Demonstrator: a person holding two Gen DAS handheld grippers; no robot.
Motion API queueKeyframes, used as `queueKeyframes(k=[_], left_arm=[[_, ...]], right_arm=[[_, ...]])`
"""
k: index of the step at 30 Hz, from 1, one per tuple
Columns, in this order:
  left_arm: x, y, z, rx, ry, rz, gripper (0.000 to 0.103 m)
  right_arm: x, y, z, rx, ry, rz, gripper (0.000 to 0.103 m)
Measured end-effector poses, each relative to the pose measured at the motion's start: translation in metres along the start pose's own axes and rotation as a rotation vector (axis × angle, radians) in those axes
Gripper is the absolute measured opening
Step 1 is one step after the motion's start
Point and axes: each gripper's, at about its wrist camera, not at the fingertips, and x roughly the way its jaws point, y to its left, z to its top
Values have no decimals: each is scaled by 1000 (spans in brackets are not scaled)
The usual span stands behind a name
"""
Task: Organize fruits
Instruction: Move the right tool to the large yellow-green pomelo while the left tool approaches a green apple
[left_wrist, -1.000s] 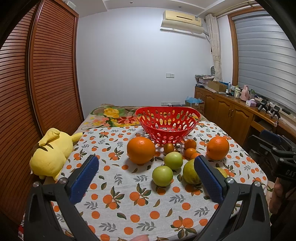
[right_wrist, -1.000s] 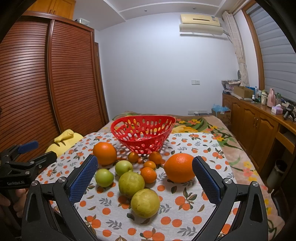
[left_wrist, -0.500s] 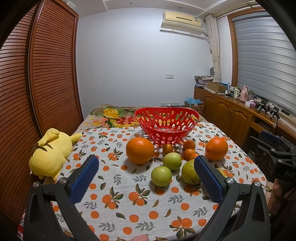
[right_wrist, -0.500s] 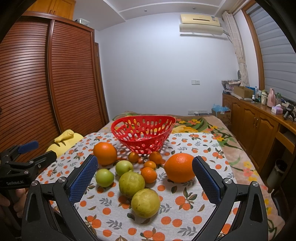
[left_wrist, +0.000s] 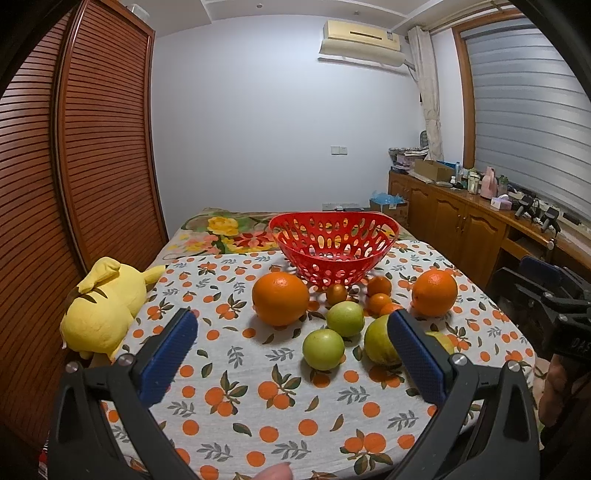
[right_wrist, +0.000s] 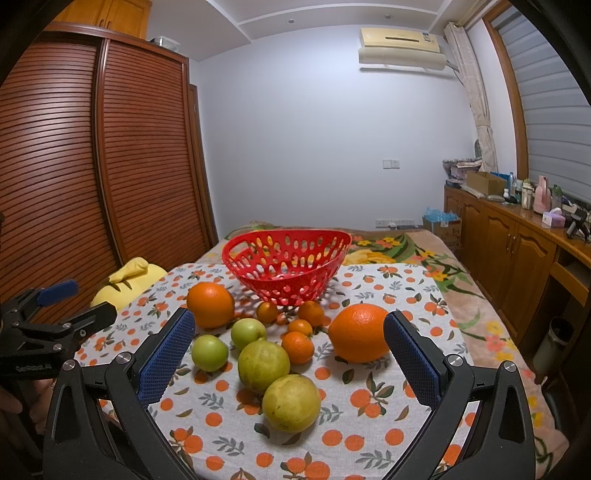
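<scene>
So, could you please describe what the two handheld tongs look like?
Both the left tongs and the right tongs are black plastic frames with silver screws and two fingers faced with textured blue pads. White lettering marks each body where the other camera sees it. No sleeves are visible.

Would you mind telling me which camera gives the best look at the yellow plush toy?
The left wrist view: the yellow plush toy lies fully visible at the table's left edge. In the right wrist view only part of it shows, behind the left gripper.
</scene>
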Motion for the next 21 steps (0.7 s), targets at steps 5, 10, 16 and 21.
queueKeyframes(k=[5, 10, 16, 21], left_arm=[[1, 0, -1, -1, 0, -5, 103], [12, 2, -5, -3, 33, -17, 103], [32, 6, -18, -8, 96, -39, 103], [48, 8, -30, -4, 142, -49, 103]], right_arm=[[1, 0, -2, -1, 4, 1, 103], [5, -3, -7, 2, 18, 9, 103], [15, -5, -15, -5, 47, 12, 103], [25, -10, -25, -7, 78, 13, 102]])
